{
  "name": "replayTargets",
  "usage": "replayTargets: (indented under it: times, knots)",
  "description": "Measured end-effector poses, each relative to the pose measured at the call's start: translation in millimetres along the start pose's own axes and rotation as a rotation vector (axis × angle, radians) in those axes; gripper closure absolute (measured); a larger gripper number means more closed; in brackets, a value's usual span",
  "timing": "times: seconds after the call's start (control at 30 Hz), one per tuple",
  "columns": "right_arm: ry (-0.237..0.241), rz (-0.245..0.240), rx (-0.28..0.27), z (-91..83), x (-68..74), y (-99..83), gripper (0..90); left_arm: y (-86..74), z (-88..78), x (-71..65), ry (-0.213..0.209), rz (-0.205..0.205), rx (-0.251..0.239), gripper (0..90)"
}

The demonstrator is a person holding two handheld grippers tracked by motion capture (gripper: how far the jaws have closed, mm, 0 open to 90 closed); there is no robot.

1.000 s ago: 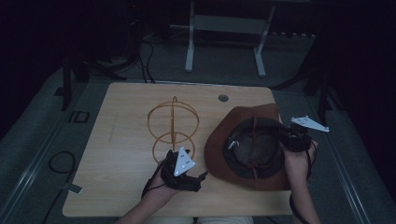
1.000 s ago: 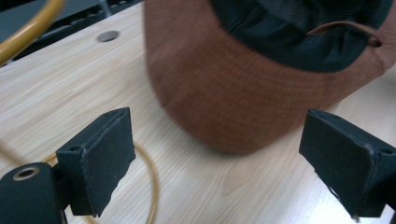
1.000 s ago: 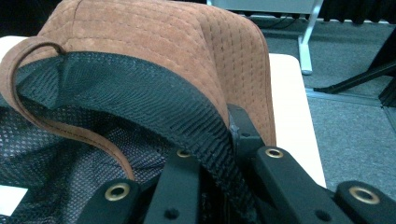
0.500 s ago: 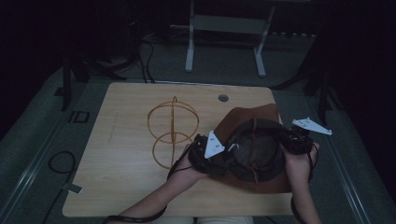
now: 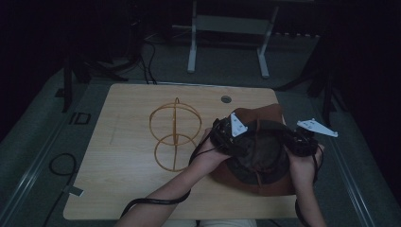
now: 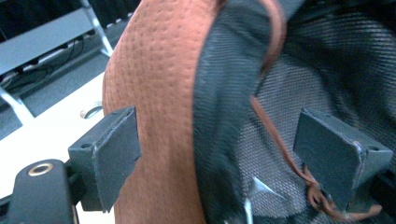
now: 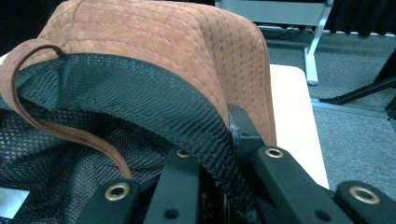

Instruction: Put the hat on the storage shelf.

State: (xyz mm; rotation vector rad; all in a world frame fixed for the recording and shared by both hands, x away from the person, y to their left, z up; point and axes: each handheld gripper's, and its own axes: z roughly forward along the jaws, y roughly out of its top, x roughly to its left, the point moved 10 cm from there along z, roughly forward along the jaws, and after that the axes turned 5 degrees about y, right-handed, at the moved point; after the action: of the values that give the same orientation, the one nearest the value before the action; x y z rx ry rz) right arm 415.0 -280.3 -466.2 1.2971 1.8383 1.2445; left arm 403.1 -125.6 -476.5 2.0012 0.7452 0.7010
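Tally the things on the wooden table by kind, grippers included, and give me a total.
Brown suede hat with black mesh lining: 1
Gold wire ring stand: 1
Handheld black two-jaw grippers: 2, the left gripper and the right gripper
Total: 4

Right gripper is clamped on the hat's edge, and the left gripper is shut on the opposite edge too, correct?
Not quite. The right gripper is clamped on the hat edge, but the left gripper is not shut. In the left gripper view its jaws straddle the hat's edge with gaps on both sides; they have just been closing a little, and the pads do not yet press on it.
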Motion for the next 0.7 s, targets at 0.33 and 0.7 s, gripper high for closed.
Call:
replayTargets:
  times: [0.33,0.7]
  knots:
    - [0.013,-0.015,-0.029,-5.9,6.8,7.8,84.2,-9.1,20.5,13.5,0.076,-0.009,0.101,22.9]
    - [0.042,-0.024,-0.041,-9.8,17.4,8.0,84.2,-0.7,20.4,20.7,0.154,0.010,0.063,77.1]
